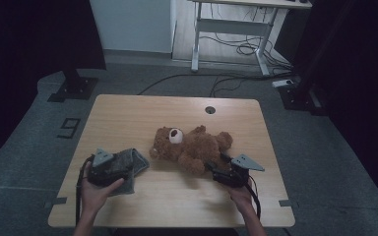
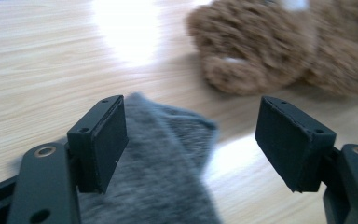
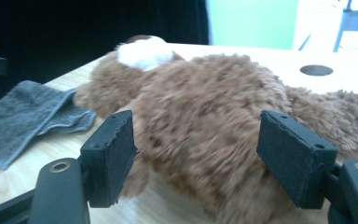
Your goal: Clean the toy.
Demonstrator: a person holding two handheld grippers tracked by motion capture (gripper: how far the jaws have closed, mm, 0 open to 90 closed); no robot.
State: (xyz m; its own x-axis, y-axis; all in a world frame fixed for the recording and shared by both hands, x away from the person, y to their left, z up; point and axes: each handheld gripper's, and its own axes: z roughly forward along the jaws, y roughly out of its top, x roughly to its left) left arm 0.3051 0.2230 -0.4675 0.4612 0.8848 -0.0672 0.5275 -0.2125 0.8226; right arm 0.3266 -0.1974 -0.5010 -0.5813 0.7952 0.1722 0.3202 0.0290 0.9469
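Figure: high view with both gripper views, early stage of the work. I hold the left gripper (image 1: 109,166) over a grey towel (image 1: 128,167) that lies bunched on the near left part of the counter (image 1: 128,113). In the left gripper view its jaws stand wide apart, with a fold of the towel (image 2: 168,158) rising between them and lying against the left jaw; nothing is pinched yet. I hold the right gripper (image 1: 215,172) at the near side of a brown teddy bear (image 1: 192,145), which lies on its side near the middle of the counter, head toward the towel. In the right gripper view those jaws are also wide, framing the bear's body (image 3: 205,116) without closing on it, and the towel (image 3: 23,119) shows beyond, just beside the bear's head.

As I judge it, both grasps are only set up: neither thing is lifted, and the towel is neither spread nor laid on the bear. Closing on each and bringing the two together remains to be done.
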